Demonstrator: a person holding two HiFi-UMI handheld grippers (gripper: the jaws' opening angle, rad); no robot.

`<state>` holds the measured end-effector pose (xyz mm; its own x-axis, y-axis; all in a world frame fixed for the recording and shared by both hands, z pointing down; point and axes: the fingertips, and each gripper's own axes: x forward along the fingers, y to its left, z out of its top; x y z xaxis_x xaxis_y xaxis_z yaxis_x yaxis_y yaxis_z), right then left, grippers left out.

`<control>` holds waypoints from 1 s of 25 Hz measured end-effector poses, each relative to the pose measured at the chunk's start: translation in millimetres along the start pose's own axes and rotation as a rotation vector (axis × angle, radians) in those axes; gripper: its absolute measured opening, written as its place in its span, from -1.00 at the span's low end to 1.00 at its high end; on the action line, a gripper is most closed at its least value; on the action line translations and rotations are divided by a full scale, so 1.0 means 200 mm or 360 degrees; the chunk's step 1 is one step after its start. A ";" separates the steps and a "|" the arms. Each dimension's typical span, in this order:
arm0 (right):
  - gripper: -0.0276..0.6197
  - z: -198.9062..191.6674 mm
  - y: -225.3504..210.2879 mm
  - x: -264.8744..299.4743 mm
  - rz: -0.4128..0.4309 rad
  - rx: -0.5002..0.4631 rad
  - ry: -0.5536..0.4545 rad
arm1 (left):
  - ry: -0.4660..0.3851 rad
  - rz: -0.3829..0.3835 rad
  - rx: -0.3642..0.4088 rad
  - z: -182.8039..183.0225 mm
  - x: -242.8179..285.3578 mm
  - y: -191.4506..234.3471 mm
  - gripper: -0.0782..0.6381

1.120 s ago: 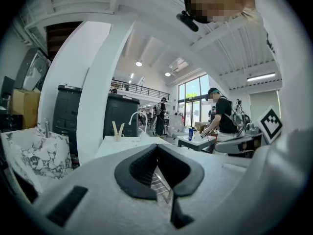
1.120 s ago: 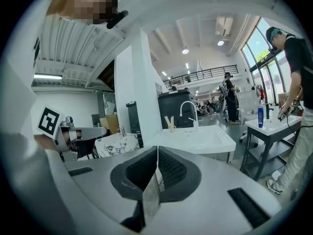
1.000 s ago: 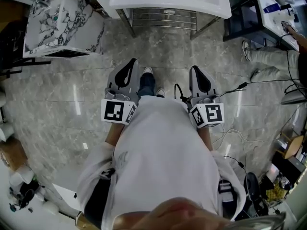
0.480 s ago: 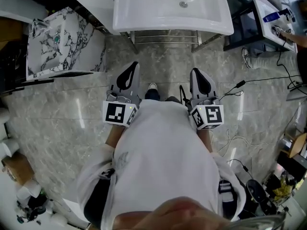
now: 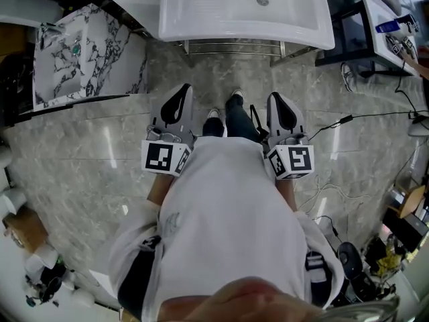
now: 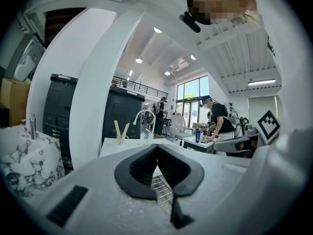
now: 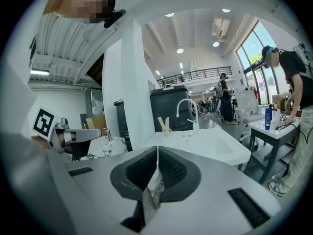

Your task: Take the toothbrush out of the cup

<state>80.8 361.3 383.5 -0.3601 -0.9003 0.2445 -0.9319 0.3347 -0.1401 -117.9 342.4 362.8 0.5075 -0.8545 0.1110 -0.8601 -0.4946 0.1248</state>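
Observation:
A small cup point(image 6: 120, 138) with two pale toothbrushes sticking out stands on the back rim of the white sink point(image 5: 245, 10), left of the curved tap point(image 6: 142, 117). In the right gripper view the cup point(image 7: 165, 128) sits far ahead, beyond the jaws. The head view does not show the cup. My left gripper point(image 5: 176, 103) and right gripper point(image 5: 282, 111) are held side by side at waist height, well short of the sink. Both point forward at it. Each has its dark pads pressed together with nothing between them.
A marble-patterned unit point(image 5: 87, 51) stands left of the sink. A metal rack point(image 5: 231, 46) sits under the basin. Cables point(image 5: 335, 123) trail over the floor at the right. Another person point(image 7: 292, 77) works at a second sink table with a blue bottle point(image 7: 268, 117).
The sink and the marble unit have slid lower in the head view as I stepped toward them. Both grippers kept their pose in front of my body, still shut.

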 end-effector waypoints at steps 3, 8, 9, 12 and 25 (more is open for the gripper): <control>-0.86 0.00 -0.04 0.06 0.0025 0.0007 0.0026 | 0.0026 0.0031 -0.0014 -0.02 0.05 0.02 -0.74; -0.86 0.06 -0.12 0.23 0.0097 -0.0003 0.0028 | 0.0039 0.0110 -0.0028 0.00 0.19 0.09 -0.74; -0.86 0.08 -0.14 0.27 0.0116 -0.0010 0.0025 | 0.0035 0.0125 -0.0029 0.01 0.22 0.10 -0.74; -0.86 0.15 -0.23 0.41 0.0150 -0.0014 0.0006 | 0.0012 0.0155 -0.0023 0.06 0.37 0.13 -0.74; -0.86 0.35 -0.62 0.78 0.0262 -0.0041 -0.0048 | -0.0094 0.0251 0.0037 0.20 0.86 0.11 -0.74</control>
<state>143.7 160.7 372.1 -0.5069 -0.8405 0.1915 -0.8613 0.4850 -0.1513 -50.7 177.8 345.3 0.3630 -0.9292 0.0690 -0.9301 -0.3568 0.0874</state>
